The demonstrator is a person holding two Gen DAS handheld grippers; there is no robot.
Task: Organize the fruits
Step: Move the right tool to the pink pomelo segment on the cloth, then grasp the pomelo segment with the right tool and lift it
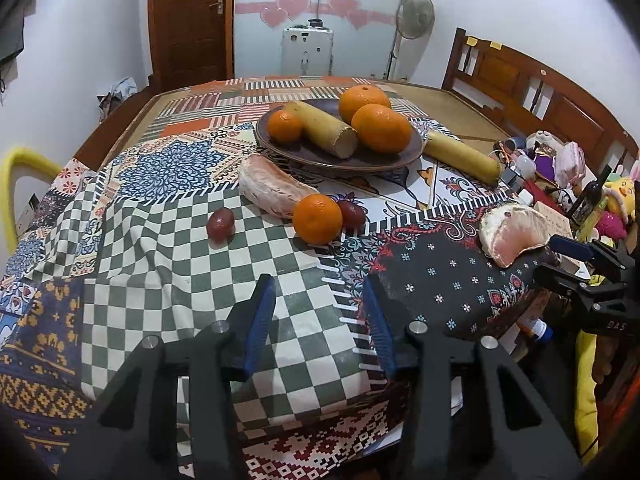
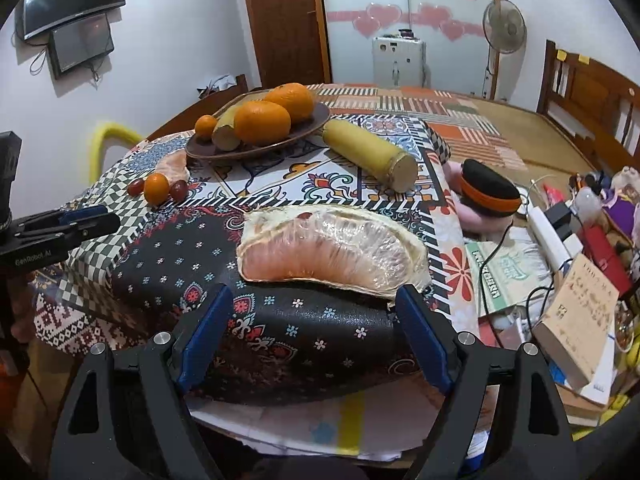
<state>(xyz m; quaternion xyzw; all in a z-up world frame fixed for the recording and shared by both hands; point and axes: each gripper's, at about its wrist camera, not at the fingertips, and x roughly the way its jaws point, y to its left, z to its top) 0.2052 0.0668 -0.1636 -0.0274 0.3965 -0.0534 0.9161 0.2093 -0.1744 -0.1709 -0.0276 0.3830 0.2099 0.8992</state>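
Note:
A brown plate (image 1: pixel 408 156) holds three oranges (image 1: pixel 382 128) and a yellow cane piece (image 1: pixel 328 130); it also shows in the right wrist view (image 2: pixel 316 120). On the cloth lie a pomelo segment (image 1: pixel 272 186), an orange (image 1: pixel 317 219), two red grapes (image 1: pixel 220 222) and a second cane piece (image 1: pixel 464 156). Another pomelo segment (image 2: pixel 328 250) lies just ahead of my open, empty right gripper (image 2: pixel 314 300). My left gripper (image 1: pixel 320 292) is open and empty over the checked cloth, short of the orange.
The patchwork cloth (image 1: pixel 160 240) covers the table. Clutter of books (image 2: pixel 580 320), cables and toys fills the right side. A black-and-orange round pad (image 2: pixel 490 194) lies beside the cloth. A wooden bench (image 1: pixel 532 92) stands at the far right.

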